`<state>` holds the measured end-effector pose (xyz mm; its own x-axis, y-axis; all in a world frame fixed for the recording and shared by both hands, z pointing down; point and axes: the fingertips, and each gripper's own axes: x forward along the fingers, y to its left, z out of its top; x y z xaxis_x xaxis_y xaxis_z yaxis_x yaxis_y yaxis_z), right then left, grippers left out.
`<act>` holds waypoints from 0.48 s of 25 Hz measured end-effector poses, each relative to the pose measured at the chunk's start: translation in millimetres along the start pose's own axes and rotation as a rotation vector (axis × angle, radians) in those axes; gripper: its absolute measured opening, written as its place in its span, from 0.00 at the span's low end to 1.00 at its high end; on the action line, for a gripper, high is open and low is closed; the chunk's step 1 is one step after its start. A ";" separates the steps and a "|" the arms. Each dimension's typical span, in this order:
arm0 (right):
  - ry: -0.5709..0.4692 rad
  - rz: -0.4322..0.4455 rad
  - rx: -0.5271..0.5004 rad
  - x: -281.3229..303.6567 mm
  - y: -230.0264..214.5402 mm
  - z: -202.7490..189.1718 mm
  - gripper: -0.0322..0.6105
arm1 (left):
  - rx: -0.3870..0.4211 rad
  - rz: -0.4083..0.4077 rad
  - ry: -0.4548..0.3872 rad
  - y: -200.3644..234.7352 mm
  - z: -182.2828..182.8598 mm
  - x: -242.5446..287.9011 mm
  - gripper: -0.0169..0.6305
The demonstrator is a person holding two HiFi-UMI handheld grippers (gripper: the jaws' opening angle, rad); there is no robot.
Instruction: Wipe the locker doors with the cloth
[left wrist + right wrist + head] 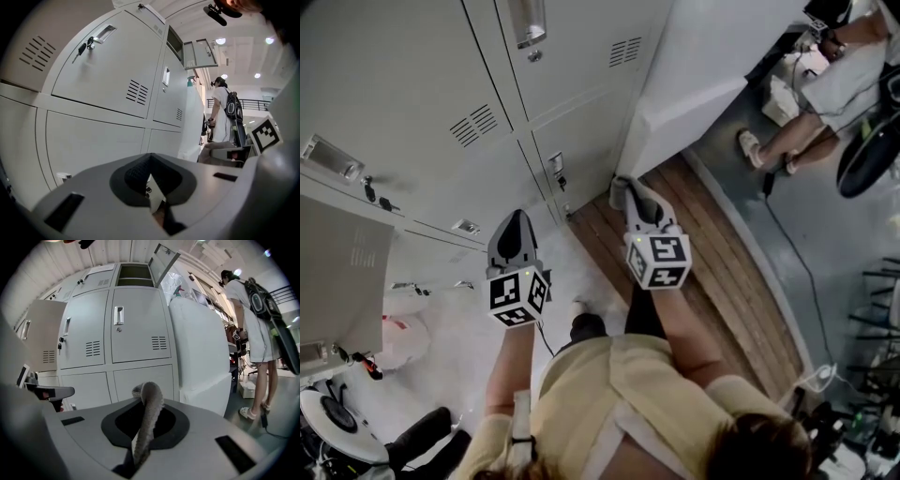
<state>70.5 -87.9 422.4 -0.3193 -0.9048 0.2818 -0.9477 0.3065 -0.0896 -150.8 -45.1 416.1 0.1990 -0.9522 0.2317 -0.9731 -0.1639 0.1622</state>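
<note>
Pale grey locker doors [403, 84] with vents and handles fill the upper left of the head view and stand ahead of both gripper views [108, 70] [136, 324]. My right gripper [630, 190] [146, 420] is shut on a grey textured cloth [149, 404], which loops up from between the jaws. It hangs a short way in front of the lower doors. My left gripper [517, 223] [152, 187] is shut with nothing in it, pointed at the lower lockers and apart from them.
An open locker door [342, 272] juts out at the left. A white cabinet side [703, 66] ends the locker row on the right, beside a wooden floor strip [703, 253]. A person [825, 84] stands at the far right, with a cable [797, 253] on the floor.
</note>
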 end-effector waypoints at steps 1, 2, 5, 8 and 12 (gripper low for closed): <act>0.005 0.001 0.001 -1.7 2.0 -2.0 0.07 | 0.000 0.002 0.000 1.9 -0.3 -3.3 0.01; 0.009 0.001 0.001 -3.3 3.8 -3.7 0.07 | -0.001 0.004 0.001 4.0 -0.9 -6.6 0.01; 0.013 0.004 -0.002 -7.4 9.8 -5.4 0.07 | -0.004 0.012 0.003 10.4 -2.0 -15.0 0.01; 0.010 0.013 -0.007 -10.7 15.8 -3.7 0.07 | -0.006 0.022 0.002 15.3 -1.6 -22.9 0.01; 0.004 0.018 -0.010 -15.3 20.3 -0.9 0.07 | -0.007 0.029 -0.003 18.9 0.5 -31.7 0.01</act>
<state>56.2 -67.6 417.2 -0.3360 -0.8979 0.2845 -0.9417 0.3254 -0.0850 -175.6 -18.2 411.4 0.1702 -0.9574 0.2331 -0.9776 -0.1342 0.1624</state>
